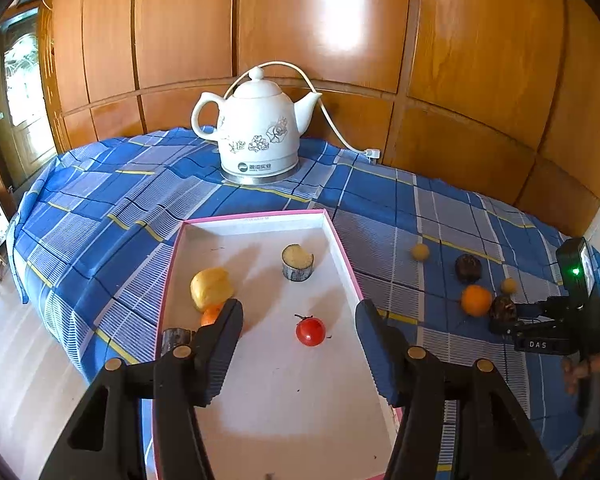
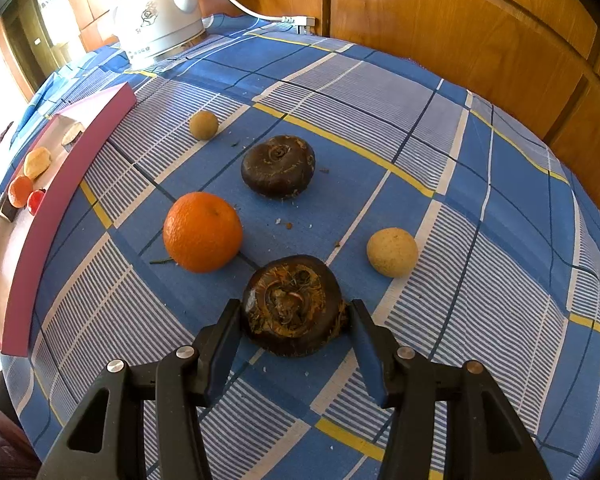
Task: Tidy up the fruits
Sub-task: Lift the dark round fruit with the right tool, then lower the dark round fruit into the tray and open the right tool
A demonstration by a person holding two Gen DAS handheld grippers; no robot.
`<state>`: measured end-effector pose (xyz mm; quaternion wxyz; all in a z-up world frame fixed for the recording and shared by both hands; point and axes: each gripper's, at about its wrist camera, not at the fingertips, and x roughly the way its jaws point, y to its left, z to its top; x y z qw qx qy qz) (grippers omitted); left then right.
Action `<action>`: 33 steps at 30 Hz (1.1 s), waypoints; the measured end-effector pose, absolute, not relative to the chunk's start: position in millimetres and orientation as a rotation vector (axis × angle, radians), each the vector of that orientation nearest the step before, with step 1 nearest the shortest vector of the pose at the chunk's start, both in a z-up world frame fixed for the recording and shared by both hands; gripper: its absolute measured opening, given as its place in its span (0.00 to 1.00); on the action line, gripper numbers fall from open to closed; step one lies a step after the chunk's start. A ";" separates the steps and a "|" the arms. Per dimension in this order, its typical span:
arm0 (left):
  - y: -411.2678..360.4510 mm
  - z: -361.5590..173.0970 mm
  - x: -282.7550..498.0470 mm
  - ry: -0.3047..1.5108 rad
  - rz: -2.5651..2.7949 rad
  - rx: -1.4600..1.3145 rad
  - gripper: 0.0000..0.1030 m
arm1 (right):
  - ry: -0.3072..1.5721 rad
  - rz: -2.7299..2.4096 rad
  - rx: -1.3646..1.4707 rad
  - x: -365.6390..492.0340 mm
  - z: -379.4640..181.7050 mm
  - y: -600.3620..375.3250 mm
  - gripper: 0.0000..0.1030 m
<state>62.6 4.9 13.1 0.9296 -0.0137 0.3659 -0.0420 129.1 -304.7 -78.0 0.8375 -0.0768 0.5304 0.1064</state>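
My right gripper (image 2: 295, 305) is shut on a dark brown water chestnut (image 2: 292, 320) that rests on the blue checked cloth, one pad against each side. Close by lie an orange (image 2: 202, 232), a second water chestnut (image 2: 278, 166) and two tan round fruits (image 2: 392, 252) (image 2: 203, 124). My left gripper (image 1: 299, 306) hangs open over the pink-rimmed white tray (image 1: 260, 222) with nothing between its fingers. In the tray lie a red cherry tomato (image 1: 310, 331), a yellow fruit (image 1: 211, 288), a small orange (image 1: 211, 315) partly behind the left finger, and a cut stalk piece (image 1: 297, 262).
A white ceramic kettle (image 1: 260, 128) with its cord stands at the back of the table against a wooden panel wall. Another cut stalk piece (image 1: 176, 338) sits at the tray's left wall. The table edge drops to the floor on the left. A person's hand (image 1: 592, 368) holds the right gripper.
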 end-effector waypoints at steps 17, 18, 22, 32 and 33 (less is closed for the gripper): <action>25.0 32.8 48.8 0.635 0.036 0.003 0.70 | 1.147 0.211 -0.148 128.1 -75.6 -307.6 0.52; 26.0 32.7 48.5 0.635 0.037 0.002 0.70 | 1.155 0.210 -0.146 127.9 -75.2 -308.3 0.52; 29.1 31.4 45.4 0.631 0.044 0.012 0.70 | 1.180 0.203 -0.140 124.6 -73.7 -309.6 0.52; 37.1 29.3 44.2 0.632 0.054 -0.006 0.70 | 1.158 0.265 -0.125 101.0 -54.2 -288.1 0.52; 37.3 29.1 44.4 0.632 0.053 -0.006 0.70 | 1.146 0.282 -0.120 98.7 -49.9 -282.8 0.52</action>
